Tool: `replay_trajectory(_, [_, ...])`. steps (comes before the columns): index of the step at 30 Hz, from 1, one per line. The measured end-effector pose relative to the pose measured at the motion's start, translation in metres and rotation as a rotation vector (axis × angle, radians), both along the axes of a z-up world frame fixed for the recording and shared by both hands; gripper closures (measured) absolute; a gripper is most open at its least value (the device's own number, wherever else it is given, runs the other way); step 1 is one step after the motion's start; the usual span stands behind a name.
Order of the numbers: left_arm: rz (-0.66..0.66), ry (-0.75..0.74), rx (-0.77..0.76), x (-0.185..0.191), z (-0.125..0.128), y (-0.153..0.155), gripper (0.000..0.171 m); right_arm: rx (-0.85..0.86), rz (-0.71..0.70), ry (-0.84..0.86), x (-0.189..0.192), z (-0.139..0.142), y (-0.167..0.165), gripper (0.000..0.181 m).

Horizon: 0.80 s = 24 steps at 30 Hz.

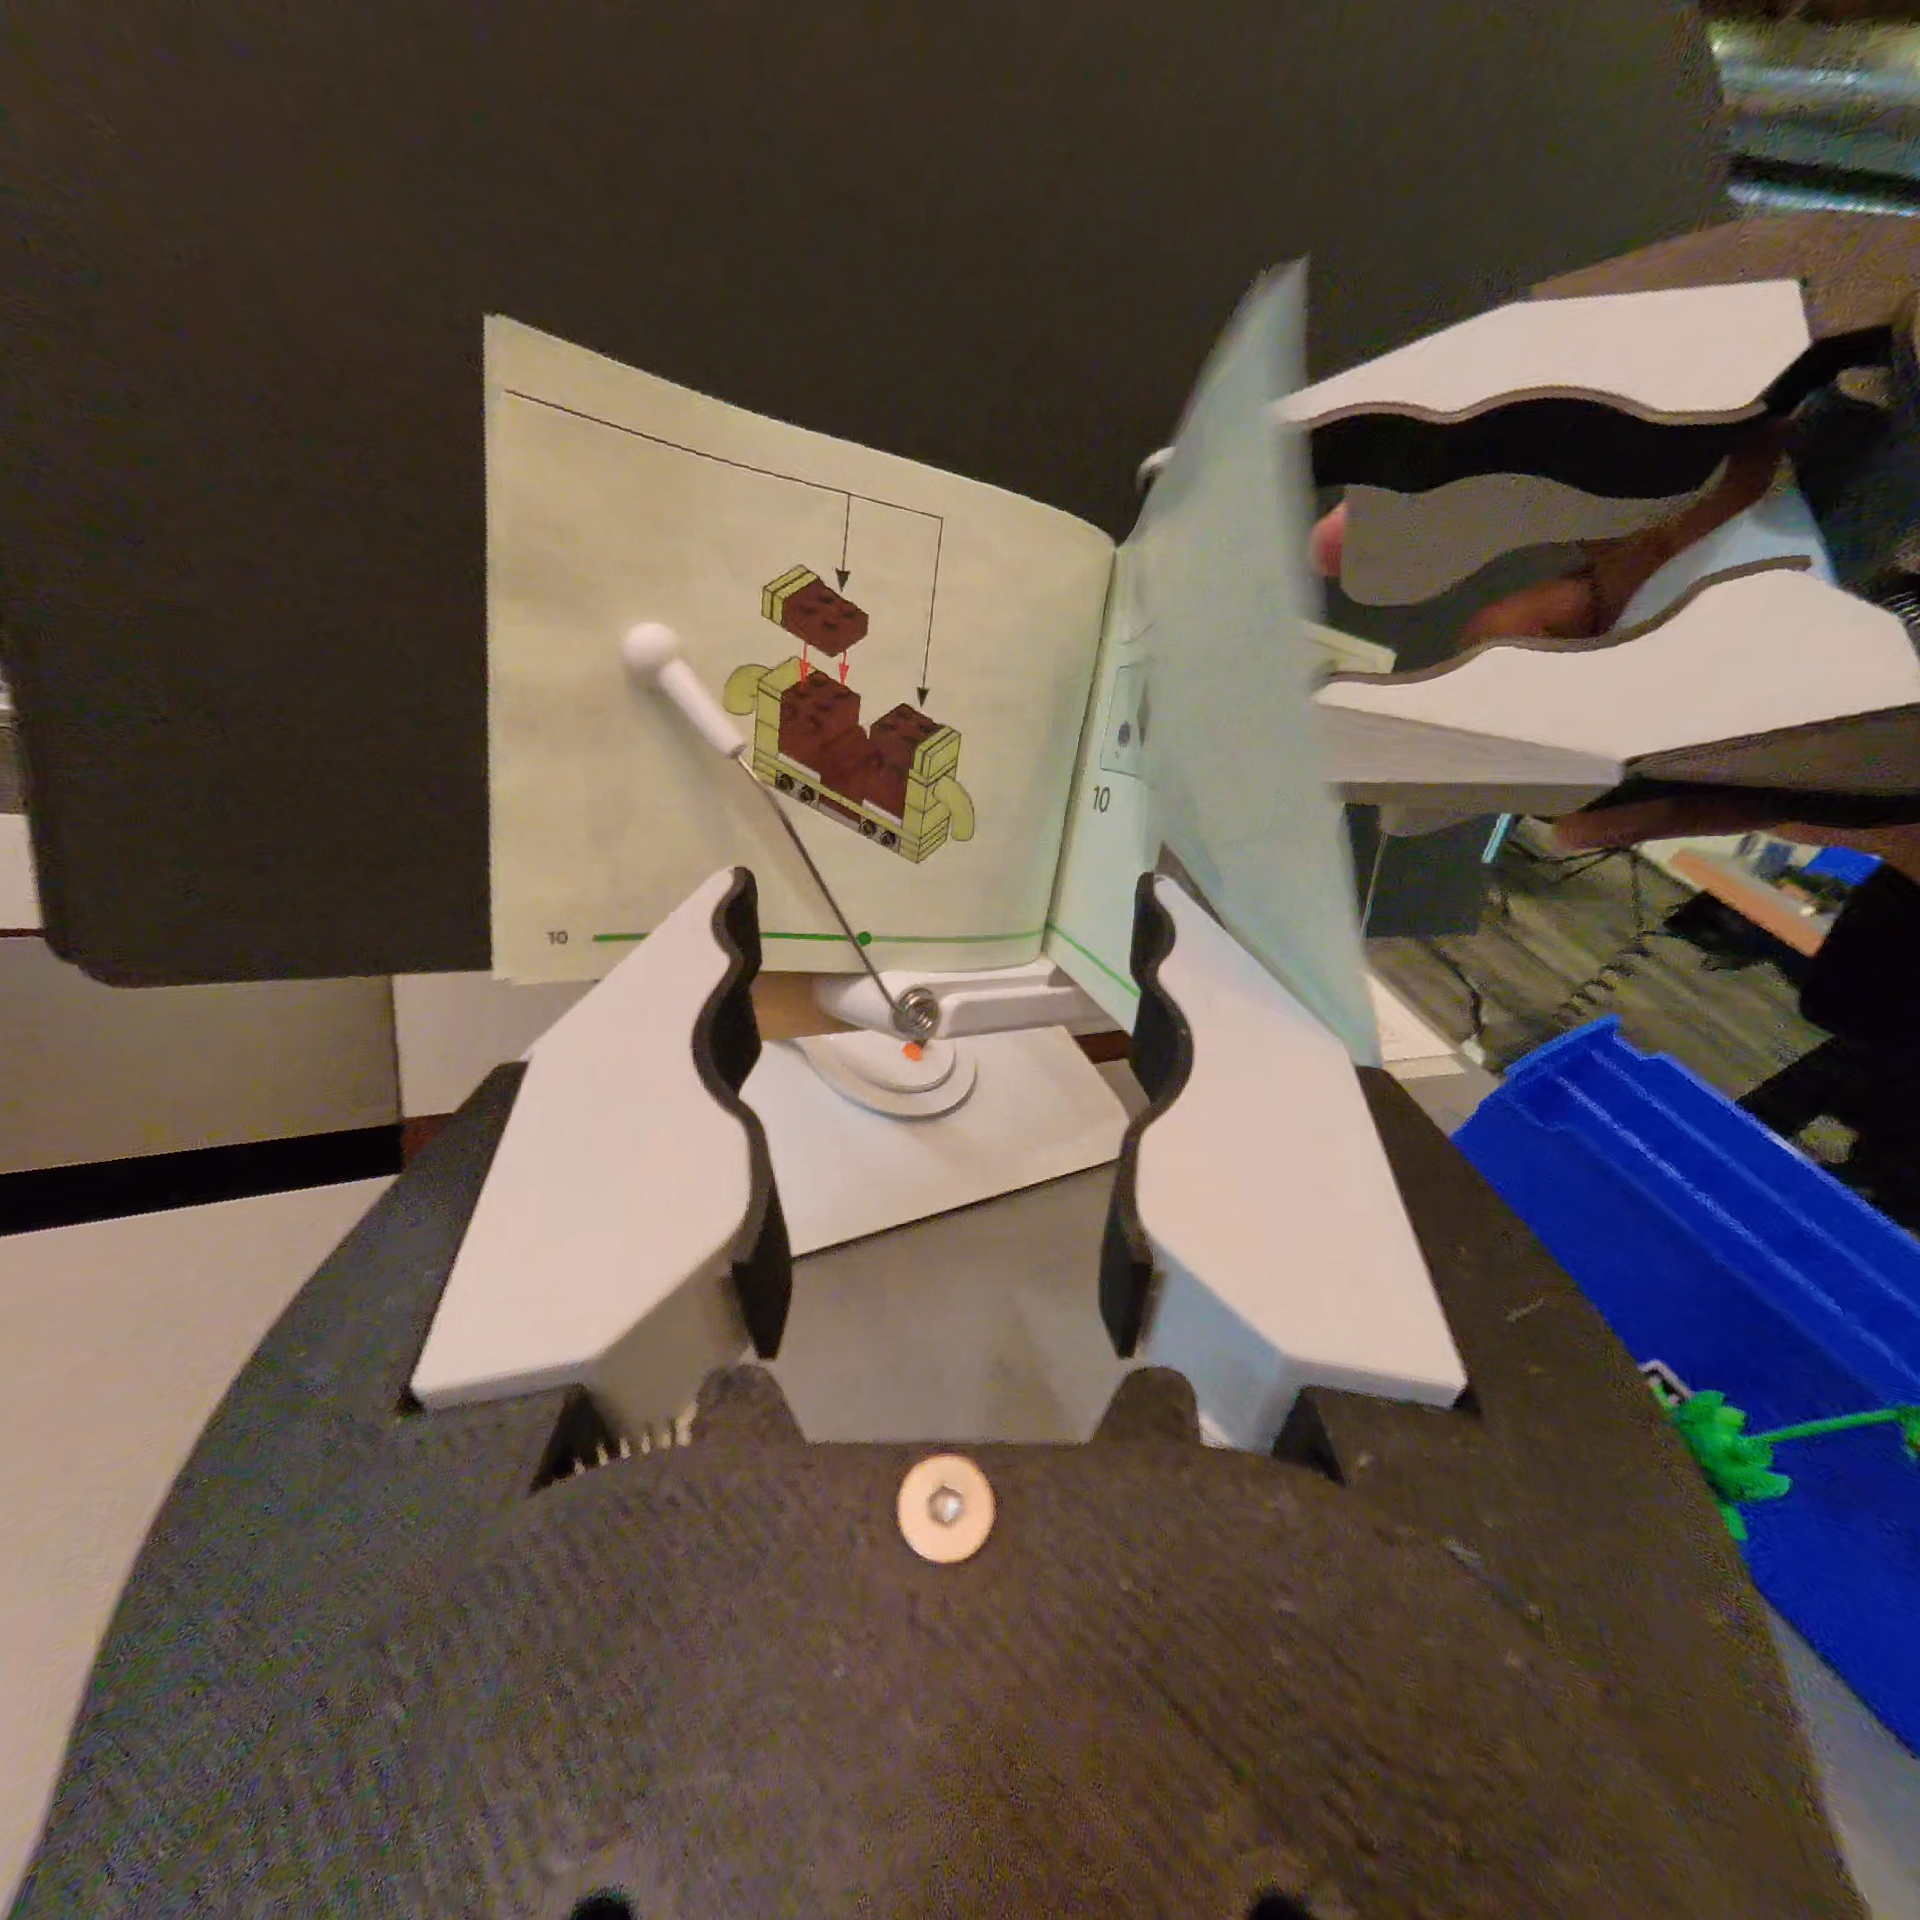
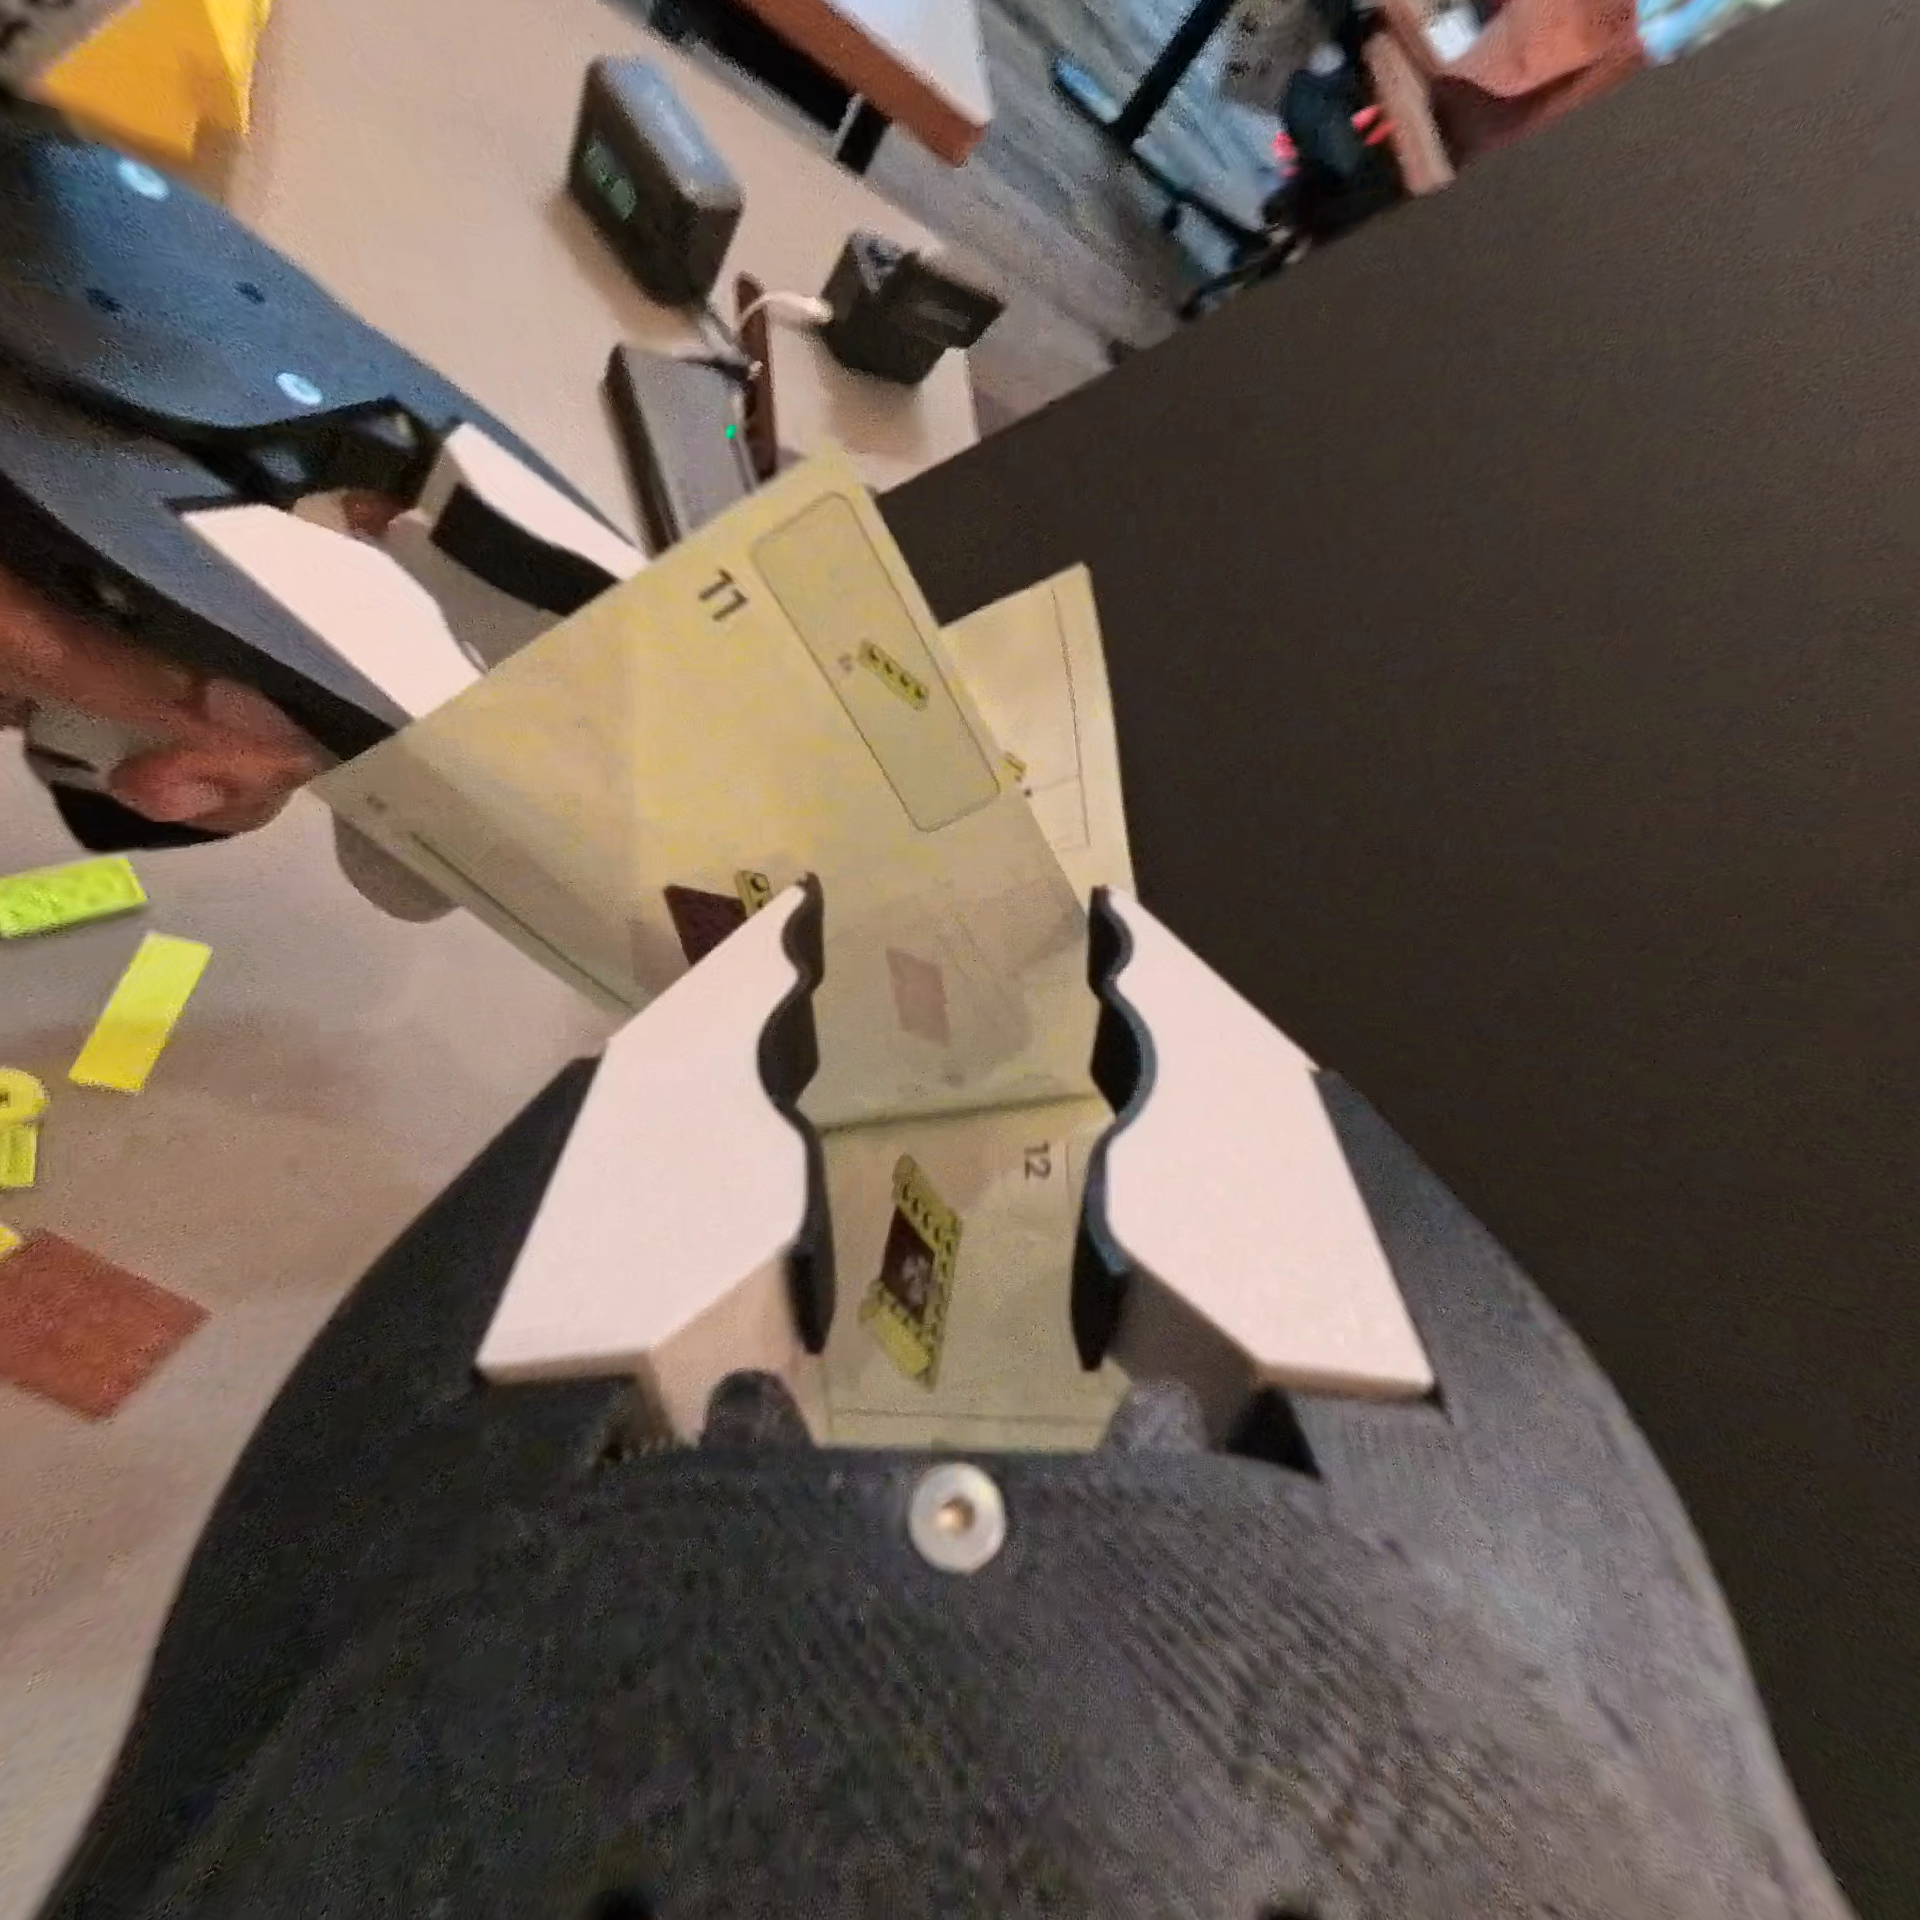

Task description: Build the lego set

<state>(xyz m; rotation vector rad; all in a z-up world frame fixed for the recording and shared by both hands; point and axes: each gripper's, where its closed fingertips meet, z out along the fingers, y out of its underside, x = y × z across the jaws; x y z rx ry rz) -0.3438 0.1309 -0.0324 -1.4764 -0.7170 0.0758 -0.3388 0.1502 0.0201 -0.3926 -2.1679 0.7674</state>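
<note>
The instruction booklet stands open on a white stand. A wire arm holds down its left page, which shows a brown and tan model. My left gripper is open and empty, low in front of the stand. My right gripper comes in from the right, open, its tips at a loose page that stands half turned and blurred. In the right wrist view my right gripper is open, with booklet pages spread behind its fingers. The left gripper shows at the upper left.
A black board stands behind the booklet. A blue bin at the right holds a green plant piece. On the table lie a lime plate, a yellow tile, a brown plate and black devices. The yellow tile lies around 20 centimetres away from my left fingertips.
</note>
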Motion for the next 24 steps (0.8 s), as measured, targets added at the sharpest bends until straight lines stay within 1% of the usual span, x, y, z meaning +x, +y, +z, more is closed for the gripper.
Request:
replay_trajectory(2, [0.004,0.0,0.012,-0.003,0.001,0.003,0.104,0.054,0.057,-0.094,-0.003,-0.007,-0.01,0.128])
replay_trajectory(4, [0.01,0.012,0.006,-0.006,0.001,0.004,0.105,0.067,0.106,-0.197,-0.003,-0.009,-0.017,0.122])
replay_trajectory(5, [0.006,0.014,-0.001,-0.007,0.0,0.006,0.105,0.072,0.135,-0.24,-0.002,-0.01,-0.021,0.123])
replay_trajectory(7, [0.002,0.01,-0.026,-0.009,-0.003,0.008,0.106,0.103,0.171,-0.333,0.002,-0.012,-0.022,0.131])
replay_trajectory(8, [0.012,0.002,-0.05,-0.012,-0.007,0.008,0.111,0.129,0.167,-0.393,0.004,-0.016,-0.019,0.136])
replay_trajectory(9, [0.029,-0.006,-0.08,-0.016,-0.012,0.007,0.116,0.162,0.158,-0.457,0.007,-0.02,-0.014,0.148])
replay_trajectory(10, [0.043,-0.009,-0.102,-0.02,-0.016,0.005,0.121,0.192,0.152,-0.514,0.01,-0.023,-0.009,0.174])
replay_trajectory(11, [0.057,-0.006,-0.103,-0.023,-0.016,0.004,0.128,0.214,0.141,-0.549,0.012,-0.024,-0.003,0.181])
replay_trajectory(12, [0.067,-0.01,-0.096,-0.025,-0.016,0.002,0.133,0.221,0.123,-0.557,0.01,-0.023,0.001,0.181])
replay_trajectory(13, [0.073,-0.025,-0.085,-0.027,-0.016,0.002,0.135,0.207,0.097,-0.545,0.007,-0.02,0.005,0.181])
replay_trajectory(17, [0.055,-0.053,-0.041,-0.029,-0.013,0.006,0.166,0.011,-0.035,-0.401,-0.012,0.008,0.014,0.181])
replay_trajectory(19, [0.054,-0.049,-0.042,-0.03,-0.013,0.006,0.169,-0.074,-0.125,-0.298,-0.021,0.022,0.024,0.181])
replay_trajectory(20, [0.048,-0.051,-0.036,-0.03,-0.014,0.006,0.17,-0.089,-0.181,-0.246,-0.023,0.026,0.031,0.181])
replay_trajectory(22, [0.05,-0.058,-0.007,-0.029,-0.014,0.003,0.17,-0.087,-0.27,-0.153,-0.026,0.029,0.043,0.181])
replay_trajectory(24, [0.077,-0.048,0.021,-0.027,-0.016,-0.002,0.17,-0.114,-0.319,-0.107,-0.026,0.027,0.046,0.181])
